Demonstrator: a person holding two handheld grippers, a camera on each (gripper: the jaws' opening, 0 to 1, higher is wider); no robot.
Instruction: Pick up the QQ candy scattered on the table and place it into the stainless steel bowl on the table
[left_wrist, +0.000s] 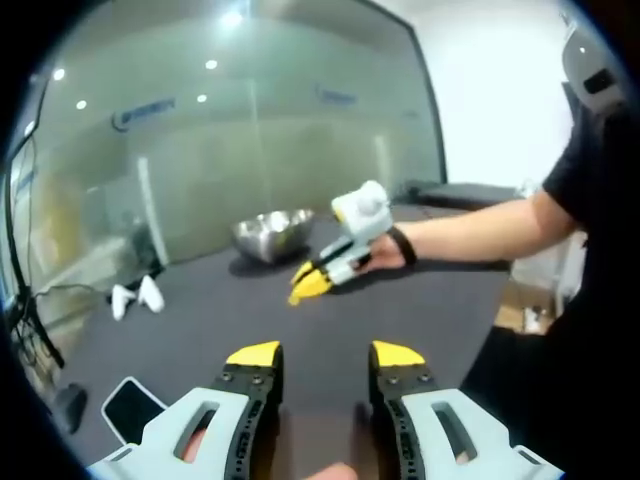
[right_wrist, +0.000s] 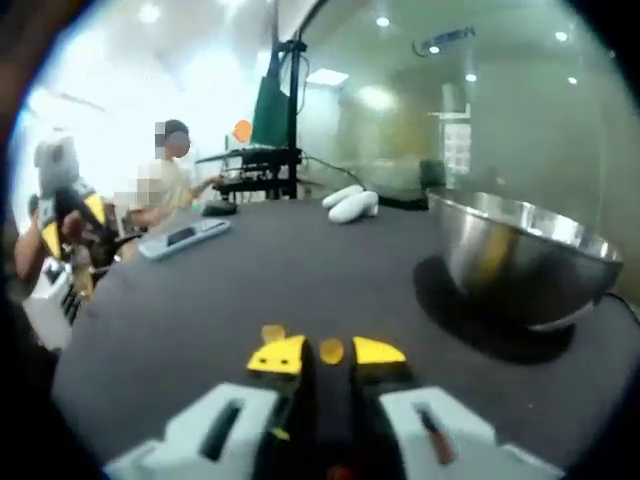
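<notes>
The right gripper (right_wrist: 326, 355) hovers low over the dark matte table (right_wrist: 250, 290), jaws narrowed around a small orange QQ candy (right_wrist: 331, 350); whether they touch it is hard to tell. A second candy (right_wrist: 273, 333) lies just left of the tips. The shiny, rounded stainless steel bowl (right_wrist: 520, 255) sits ahead right. The left gripper (left_wrist: 325, 354) has its jaws wide, holding nothing, frosted glass wall (left_wrist: 250, 130) beyond.

A frosted glass wall (left_wrist: 250, 150) mirrors ceiling spotlights behind the dark table (right_wrist: 300, 270) — white wall (left_wrist: 490, 90) to one side.

Left gripper (left_wrist: 324, 353) jaws parted at 6 o'clock over dark table (left_wrist: 330, 310); right gripper (left_wrist: 310, 281) mid-frame; stainless steel bowl (left_wrist: 272, 234) toward 11
</notes>
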